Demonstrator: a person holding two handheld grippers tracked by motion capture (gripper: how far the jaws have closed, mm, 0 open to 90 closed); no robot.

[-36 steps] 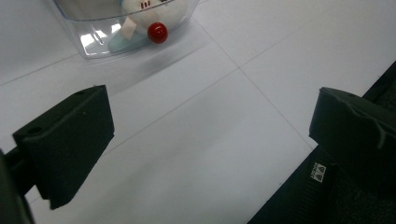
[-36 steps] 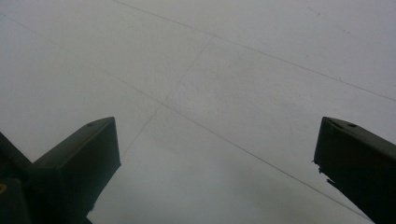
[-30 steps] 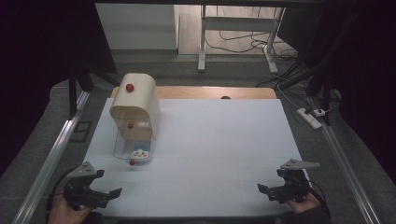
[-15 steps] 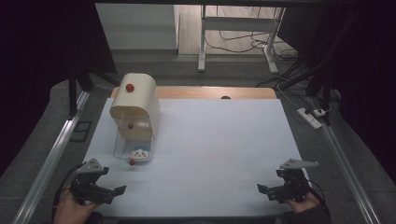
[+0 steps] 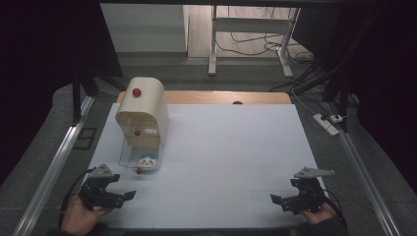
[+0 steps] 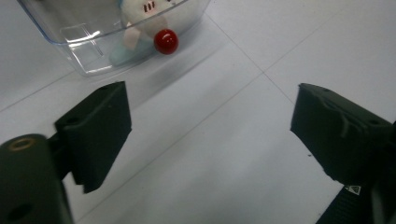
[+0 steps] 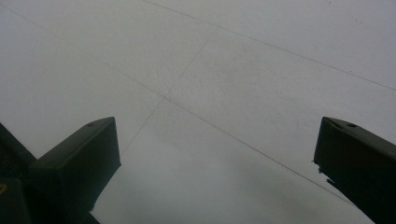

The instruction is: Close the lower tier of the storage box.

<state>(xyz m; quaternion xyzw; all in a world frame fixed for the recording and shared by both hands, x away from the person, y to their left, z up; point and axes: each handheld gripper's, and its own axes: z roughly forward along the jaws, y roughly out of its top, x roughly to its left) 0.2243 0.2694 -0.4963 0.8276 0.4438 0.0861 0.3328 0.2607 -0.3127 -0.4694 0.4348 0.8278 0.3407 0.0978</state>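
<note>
The clear plastic drawer [image 5: 139, 160] stands pulled out at the foot of a cream, round-topped toy cabinet [image 5: 142, 110], at about ten o'clock on the white desk [image 5: 231, 162]. Inside it lies a small soft toy [image 5: 147, 161], pale with a bit of blue, and a red knob [image 5: 139, 171] sticks out of the drawer's front wall toward the person.

The left gripper [image 5: 129, 195] hangs low at about seven o'clock, pointing toward the drawer but well short of it. In the left gripper view the red knob [image 6: 166, 41] sits ahead at twelve o'clock. Its jaws have just been closing a little and remain wide apart, with nothing between them. The right gripper [image 5: 276, 200] rests at about five o'clock, far from the cabinet, its jaws spread wide over the bare desk [image 7: 210, 93] and holding nothing.

The drawer looks thin-walled, light and stiff, with a smooth surface that would likely slip under a pinch on its wall. The knob is probably the best hold: small, round and hard, so the jaws should close squarely around it. The toy looks plush and should squash easily if gripped.
</note>
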